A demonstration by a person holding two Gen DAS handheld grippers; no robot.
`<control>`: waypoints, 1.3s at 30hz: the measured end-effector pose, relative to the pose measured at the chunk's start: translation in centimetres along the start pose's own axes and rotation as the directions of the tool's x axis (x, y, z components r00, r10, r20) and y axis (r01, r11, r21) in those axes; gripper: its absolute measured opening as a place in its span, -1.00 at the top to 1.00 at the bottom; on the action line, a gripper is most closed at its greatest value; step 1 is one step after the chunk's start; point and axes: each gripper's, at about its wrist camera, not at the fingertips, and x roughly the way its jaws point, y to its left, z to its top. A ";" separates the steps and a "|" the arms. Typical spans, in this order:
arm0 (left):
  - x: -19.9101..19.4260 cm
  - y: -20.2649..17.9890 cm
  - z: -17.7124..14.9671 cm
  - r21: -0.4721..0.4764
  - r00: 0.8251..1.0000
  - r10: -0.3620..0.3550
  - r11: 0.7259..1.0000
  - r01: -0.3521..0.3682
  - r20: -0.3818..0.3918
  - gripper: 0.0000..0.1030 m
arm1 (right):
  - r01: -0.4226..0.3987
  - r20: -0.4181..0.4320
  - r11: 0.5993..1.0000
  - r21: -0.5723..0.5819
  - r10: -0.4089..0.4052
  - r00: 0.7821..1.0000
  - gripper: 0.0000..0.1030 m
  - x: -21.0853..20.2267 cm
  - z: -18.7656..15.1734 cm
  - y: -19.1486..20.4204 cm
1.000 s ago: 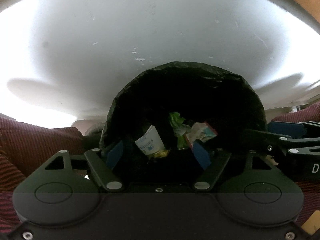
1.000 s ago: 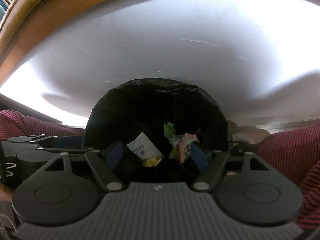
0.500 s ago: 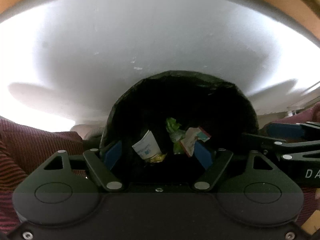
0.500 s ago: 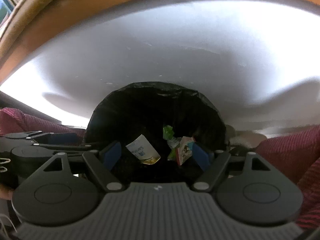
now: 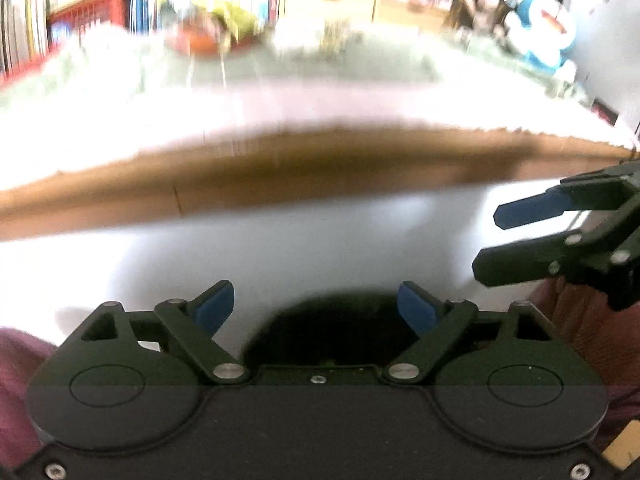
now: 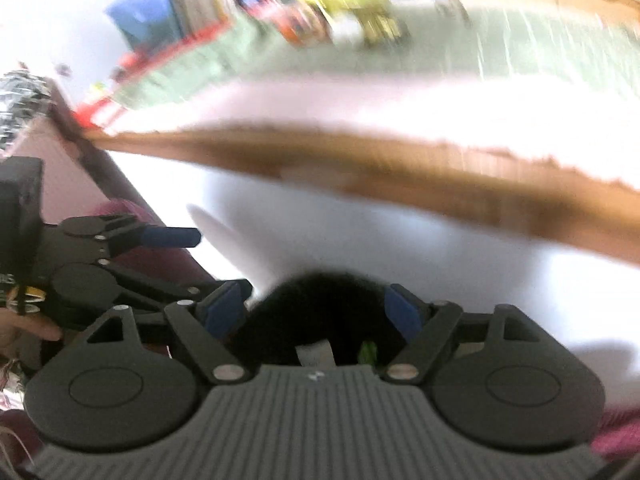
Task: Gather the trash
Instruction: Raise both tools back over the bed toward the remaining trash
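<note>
Blurred bookshelves [image 5: 160, 0] now fill view, both tools [image 5: 316, 308] [image 6: 316, 308] raised, spread, empty, black bin [image 6: 316, 312] sunk low.

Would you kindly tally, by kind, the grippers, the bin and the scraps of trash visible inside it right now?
Grippers: 2, the left gripper and the right gripper, both open and empty.
Black-lined bin: 1.
Trash scraps showing in the bin: 2, a white paper scrap and a green scrap.
Total: 5. Motion blur may hide more.
</note>
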 end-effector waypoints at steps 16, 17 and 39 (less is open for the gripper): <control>-0.7 4.7 10.6 -0.142 0.948 0.140 0.984 -0.103 0.285 -0.68 | 0.362 0.311 0.931 0.051 -0.359 0.880 -0.73 -1.6 7.0 -1.5; -0.1 5.5 11.5 -0.163 0.948 0.150 0.981 -0.107 0.281 -0.57 | 0.361 0.314 0.931 0.057 -0.360 0.879 -0.73 -1.2 7.5 -1.6; 12.8 10.1 19.8 -0.277 0.975 0.187 0.949 -0.148 0.120 0.15 | 0.280 0.209 0.947 0.157 -0.309 0.928 -0.31 6.5 12.3 -4.2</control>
